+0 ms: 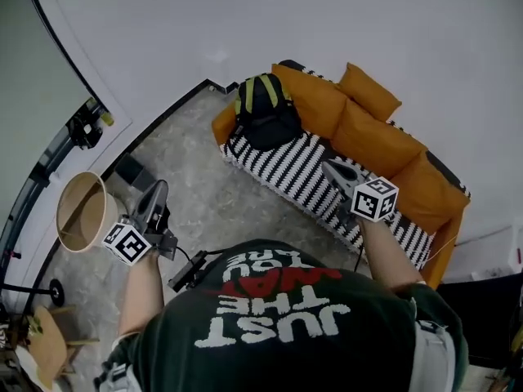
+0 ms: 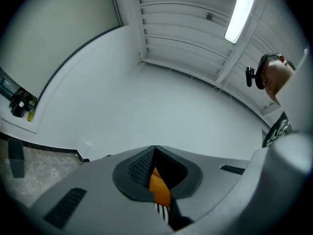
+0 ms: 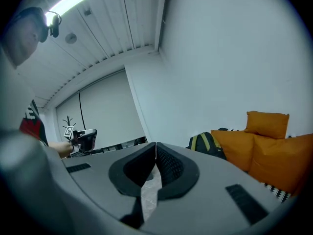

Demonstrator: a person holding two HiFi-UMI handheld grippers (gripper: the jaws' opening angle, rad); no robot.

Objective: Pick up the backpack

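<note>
Beyond the right tongs (image 3: 156, 145), not the left tongs (image 2: 155, 148), backpack (image 3: 205, 143) on sofa (image 3: 266, 153); both pairs closed, empty

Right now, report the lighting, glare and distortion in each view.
Head view: even light, sharp, the backpack clear on the sofa, baseboard bowed by the lens. Left gripper view: the ceiling lamp glares white, corners vignetted black. Right gripper view: ceiling lamp glare top left, backpack small but sharp.

Dark green T-shirt (image 1: 282, 351) (white, red lettering)
</note>
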